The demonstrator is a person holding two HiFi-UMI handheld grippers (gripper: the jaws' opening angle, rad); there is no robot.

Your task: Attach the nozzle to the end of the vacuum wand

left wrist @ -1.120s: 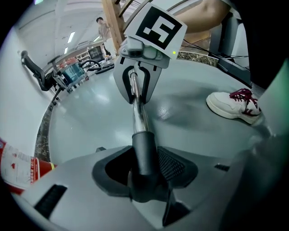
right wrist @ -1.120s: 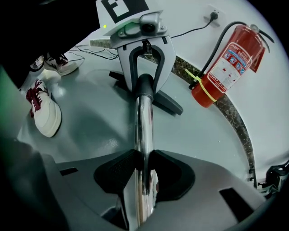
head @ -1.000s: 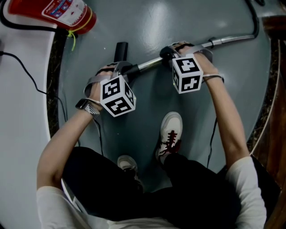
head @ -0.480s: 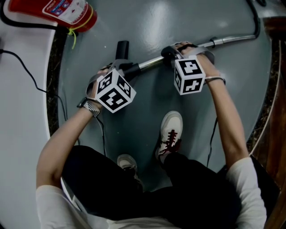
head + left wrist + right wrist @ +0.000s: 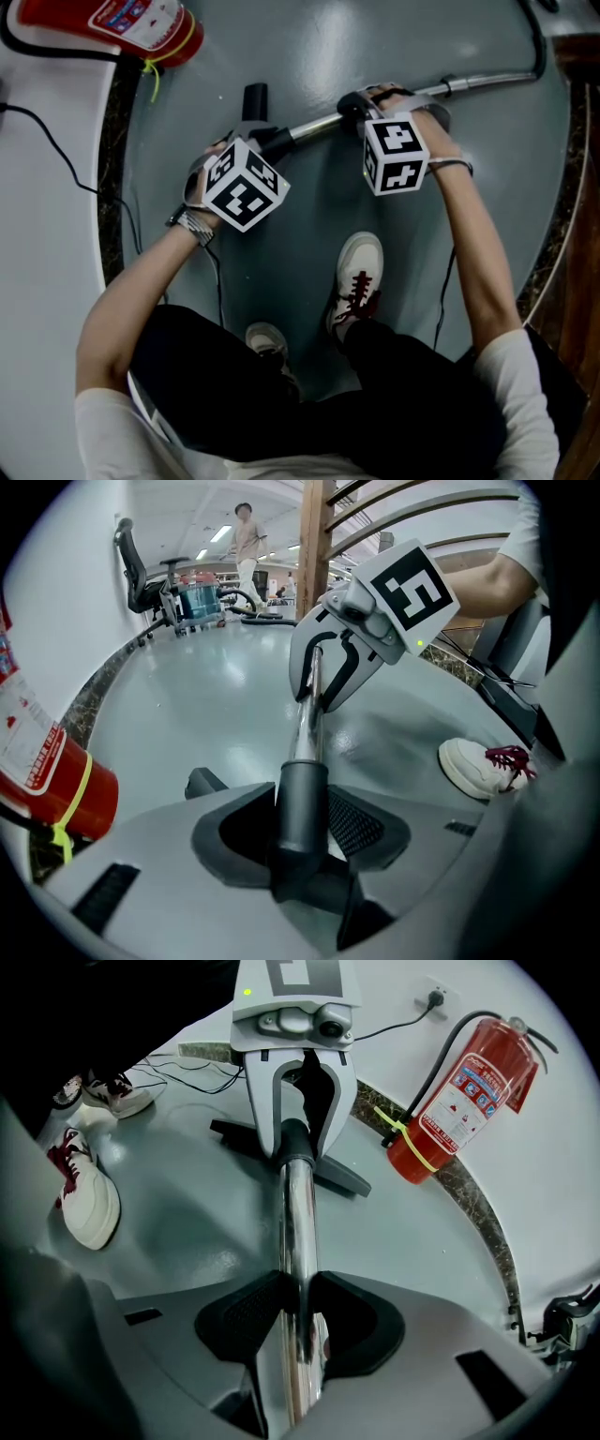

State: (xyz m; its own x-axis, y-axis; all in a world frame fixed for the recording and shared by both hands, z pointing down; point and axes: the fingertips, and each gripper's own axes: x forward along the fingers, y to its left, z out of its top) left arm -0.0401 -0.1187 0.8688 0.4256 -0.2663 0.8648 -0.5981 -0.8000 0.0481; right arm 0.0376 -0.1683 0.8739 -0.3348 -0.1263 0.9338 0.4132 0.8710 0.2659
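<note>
Chrome is what your right hand-held gripper (image 5: pixel 298 1312) is clenched on: the polished metal tube of the vacuum wand (image 5: pixel 300 1232) runs straight between its black pads, which press it from both sides. In the head view that hold sits right of centre, and the tube carries on toward the far right. Your left hand-held gripper (image 5: pixel 302 825) is grasping the round neck of the dark grey plastic nozzle (image 5: pixel 302 799) at the wand's left end, and the neck fills the space between its pads. The nozzle's flat floor head sticks out on the far side of that gripper, low over the glossy grey-blue floor (image 5: pixel 309 56). I cannot tell whether it rests on the floor. By the look of it, most of the job is behind you. The neck already sleeves over the tube's end, the two parts lie in one line, and no bare tube end shows apart from the nozzle. What the pictures do not settle is whether the neck is pushed fully home or any catch has taken, since the joint shows only as a plain edge where grey meets chrome. What is left, I judge, is a firm press of the two holds toward each other, perhaps with a slight twist, then a check that the nozzle stays on before you let go. The red fire extinguisher (image 5: pixel 141 28) at the far left and your white shoe with red laces (image 5: pixel 356 272), nearer you, are well apart from the work.
</note>
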